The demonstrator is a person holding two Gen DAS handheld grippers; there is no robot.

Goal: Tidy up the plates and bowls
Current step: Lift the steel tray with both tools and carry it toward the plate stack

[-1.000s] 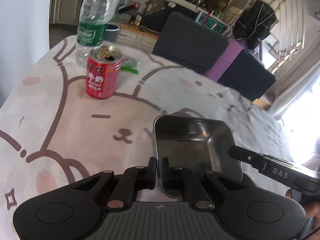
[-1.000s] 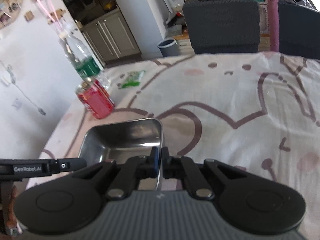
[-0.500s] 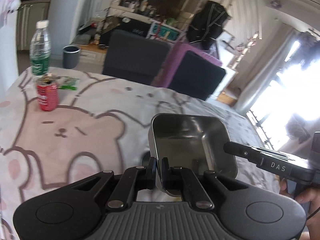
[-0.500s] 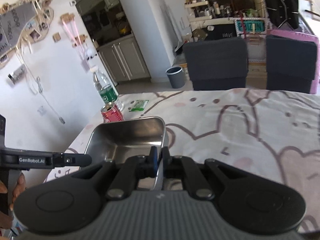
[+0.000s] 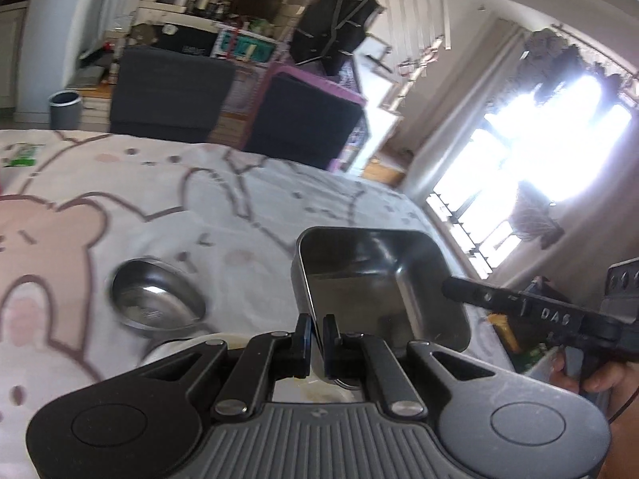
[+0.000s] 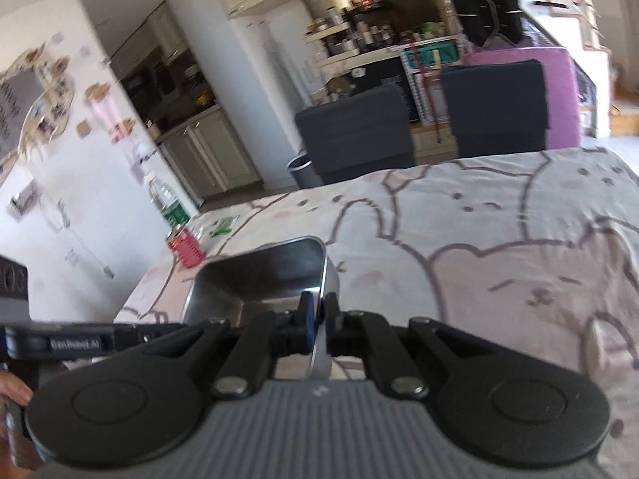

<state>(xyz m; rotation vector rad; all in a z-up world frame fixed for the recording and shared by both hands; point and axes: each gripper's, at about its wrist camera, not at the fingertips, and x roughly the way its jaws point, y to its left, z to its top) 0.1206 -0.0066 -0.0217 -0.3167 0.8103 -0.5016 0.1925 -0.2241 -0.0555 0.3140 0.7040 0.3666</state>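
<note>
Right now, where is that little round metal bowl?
In the left wrist view, the round bowl sits on the bear-print tablecloth, lower left, just left of the square tin that both claws hold.

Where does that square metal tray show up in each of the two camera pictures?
Left wrist view: the square metal tray sits at lower centre-right, its near left rim pinched by the left gripper.
Right wrist view: the tray sits at lower centre-left, its right rim pinched by the right gripper.
Shared landmark: the grey bin on the floor beyond the table.
</note>
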